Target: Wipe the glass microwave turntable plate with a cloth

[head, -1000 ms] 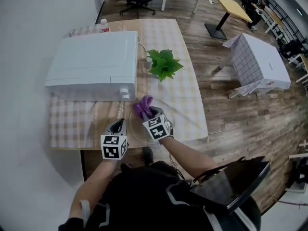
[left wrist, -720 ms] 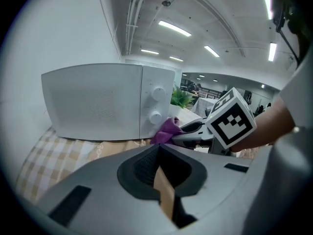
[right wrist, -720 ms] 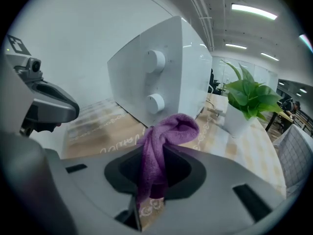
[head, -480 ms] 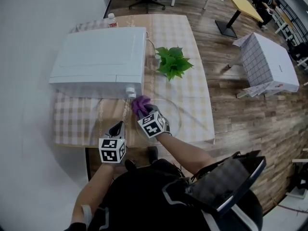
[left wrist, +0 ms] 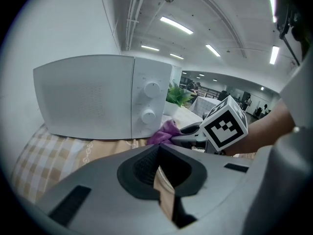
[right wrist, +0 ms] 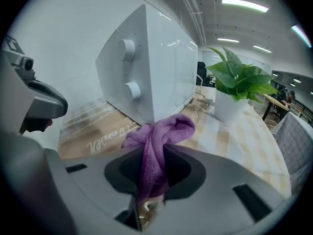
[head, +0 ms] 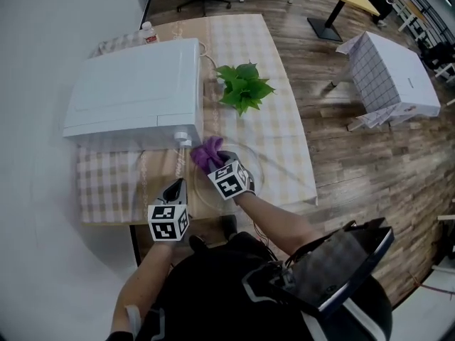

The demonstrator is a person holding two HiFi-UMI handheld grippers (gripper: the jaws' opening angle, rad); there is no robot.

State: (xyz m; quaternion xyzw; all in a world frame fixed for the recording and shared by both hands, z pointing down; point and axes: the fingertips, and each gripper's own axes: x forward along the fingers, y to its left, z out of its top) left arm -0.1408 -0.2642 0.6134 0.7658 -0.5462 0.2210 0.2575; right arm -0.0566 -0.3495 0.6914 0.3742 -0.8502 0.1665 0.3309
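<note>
The clear glass turntable plate [head: 254, 166] lies on the checked tablecloth near the table's front edge, in front of the white microwave [head: 131, 94]. My right gripper [head: 217, 165] is over the plate's far-left part, shut on a purple cloth [head: 208, 153] that bunches up beyond the jaws [right wrist: 164, 133]. My left gripper [head: 176, 186] sits left of the plate near the table's front edge, its jaws shut with only a sliver of table showing between them [left wrist: 160, 182]. From the left gripper view the right gripper's marker cube [left wrist: 224, 124] and the cloth [left wrist: 165, 130] appear ahead.
A green potted plant [head: 243, 87] stands behind the plate, right of the microwave. A bottle [head: 147, 33] stands at the table's far-left corner. The microwave's knobs [right wrist: 128, 67] face the plate. Wooden floor, a covered box [head: 391, 77] and desks lie to the right.
The right gripper with the cloth has shifted slightly over the plate's far-left part. The left gripper has stayed in place.
</note>
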